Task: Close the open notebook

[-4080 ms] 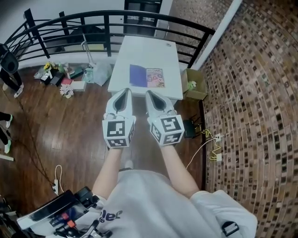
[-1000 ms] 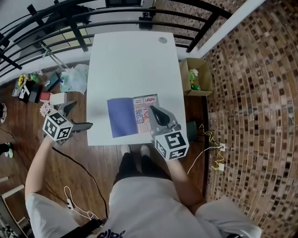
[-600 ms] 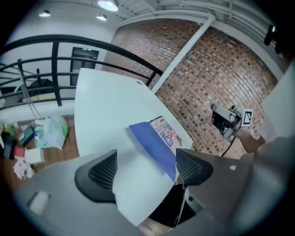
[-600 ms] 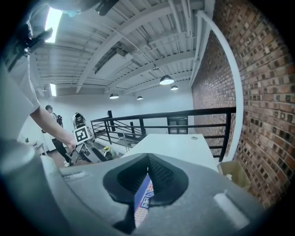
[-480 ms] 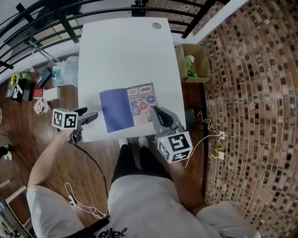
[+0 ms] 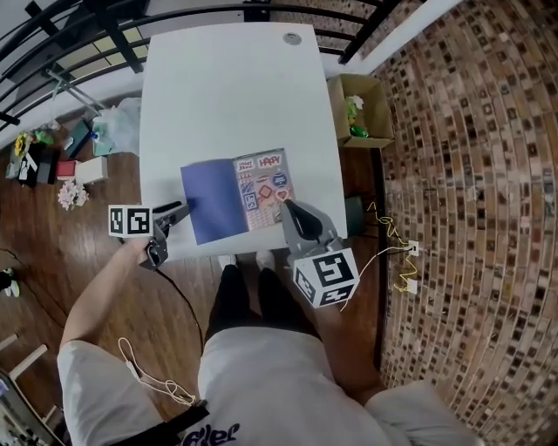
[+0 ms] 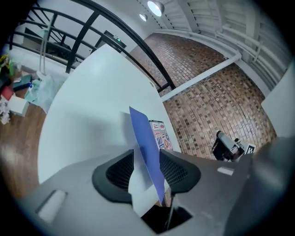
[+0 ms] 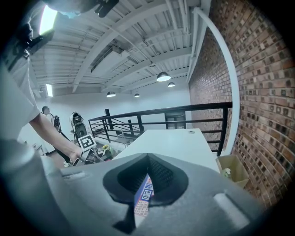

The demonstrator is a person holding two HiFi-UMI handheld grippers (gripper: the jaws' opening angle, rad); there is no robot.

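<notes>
This looks like a mezzanine workspace in a converted industrial building rather than a home. A rough brick wall (image 6: 471, 174) runs along one side, and a black metal railing (image 6: 87, 22) guards the open edge of the dark wooden floor (image 6: 52, 279). Overhead are bare white ceiling beams (image 8: 124, 27) and hanging lamps (image 8: 163, 77). A plain white bench (image 6: 235, 96) stands against the railing, with a cardboard box (image 6: 377, 104) beside it and a heap of odds and ends (image 6: 52, 165) on the floor.
</notes>
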